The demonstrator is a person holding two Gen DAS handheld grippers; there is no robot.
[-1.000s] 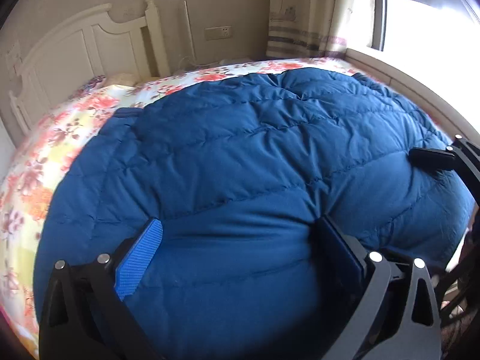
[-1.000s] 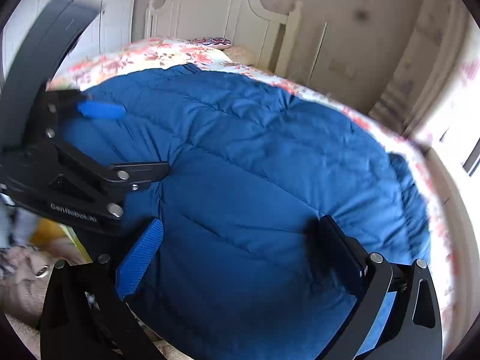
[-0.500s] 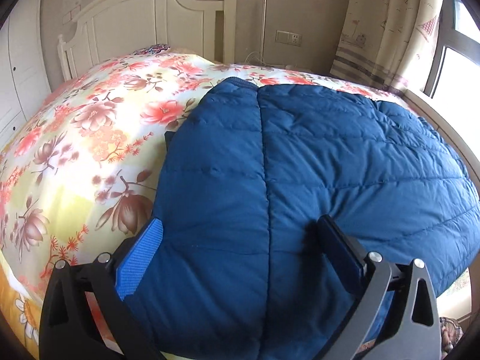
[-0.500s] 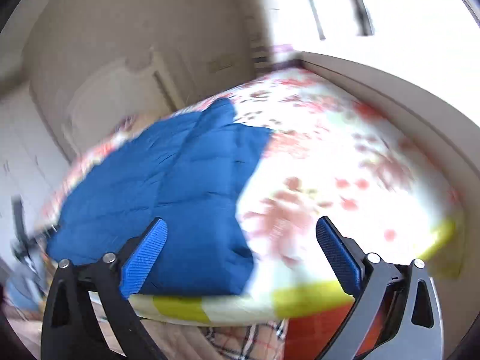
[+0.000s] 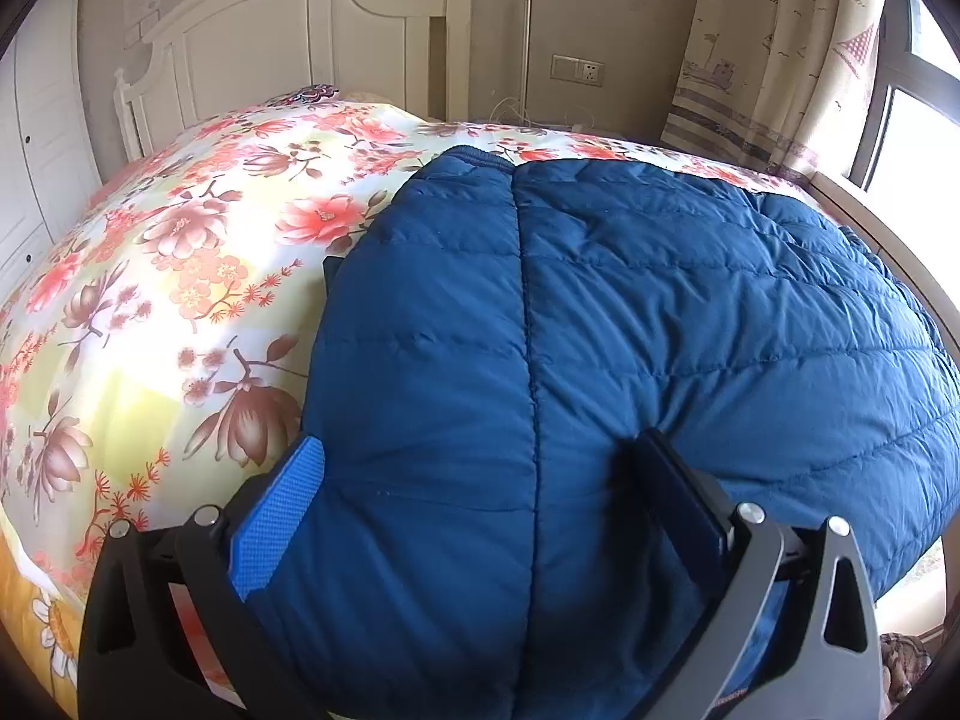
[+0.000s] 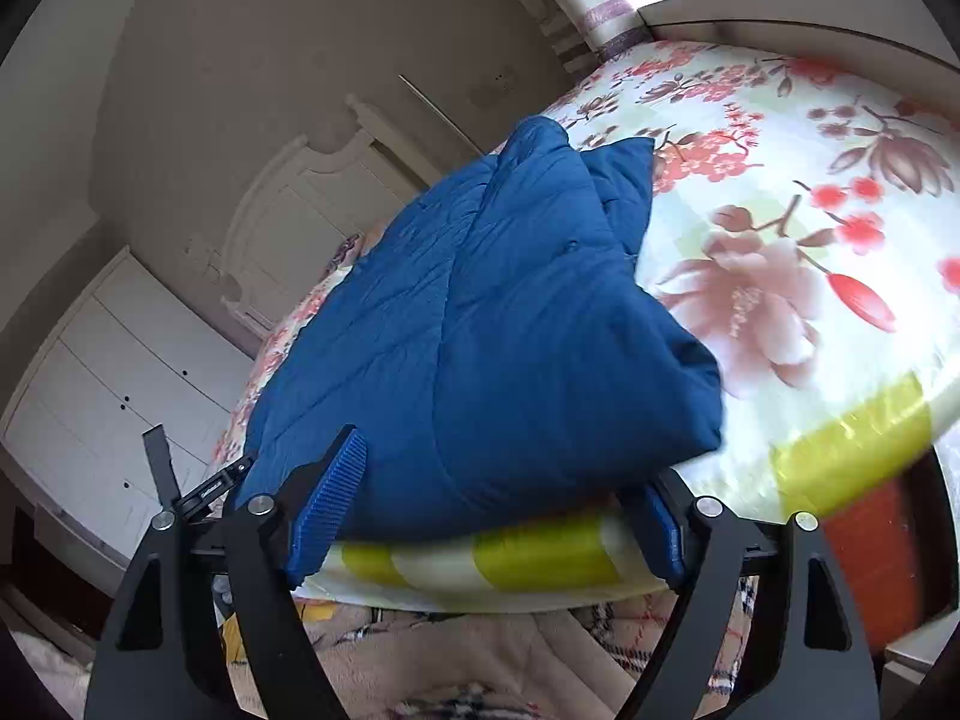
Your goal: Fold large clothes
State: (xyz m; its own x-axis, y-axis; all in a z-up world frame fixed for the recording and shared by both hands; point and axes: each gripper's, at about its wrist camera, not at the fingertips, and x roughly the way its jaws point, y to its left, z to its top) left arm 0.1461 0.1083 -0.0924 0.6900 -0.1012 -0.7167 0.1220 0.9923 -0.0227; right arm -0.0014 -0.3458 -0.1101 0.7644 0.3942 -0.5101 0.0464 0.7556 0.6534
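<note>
the blue quilted coat (image 5: 600, 330) lies folded on the floral bed (image 5: 180, 300), its near hem at six o'clock bulging between the spread left gripper (image 5: 480, 516), while the right gripper (image 6: 498, 498) is opening around its corner; puffy layers could spring apart.

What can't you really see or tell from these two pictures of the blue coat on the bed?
- Blue coat: near hem hidden in the left wrist view, behind the left tongs.
- Whether those tongs pinch it: padding bulges over the pads.
- Right tongs, opening: right pad partly behind the bed edge.
- Sleeves, front: folded under, both views.
</note>
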